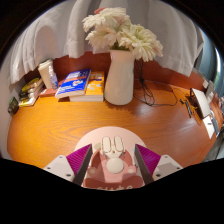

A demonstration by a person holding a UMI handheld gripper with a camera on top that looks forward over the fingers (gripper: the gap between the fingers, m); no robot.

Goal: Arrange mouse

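A pink mouse [112, 140] with white buttons and a white round wheel sits between my fingers, over the near part of the orange wooden table [60, 125]. My gripper [112, 148] is shut on the mouse, with a finger [84, 160] pressing on each of its sides. The magenta pads [148, 158] show beside it. The mouse's rear end is hidden below the fingers. I cannot tell whether it touches the table.
A white vase [120, 78] with white flowers [122, 35] stands at mid table beyond the mouse. Blue books [75, 84] and small boxes [40, 80] lie at the far left. Cables [160, 98] and gadgets [203, 105] are at the right.
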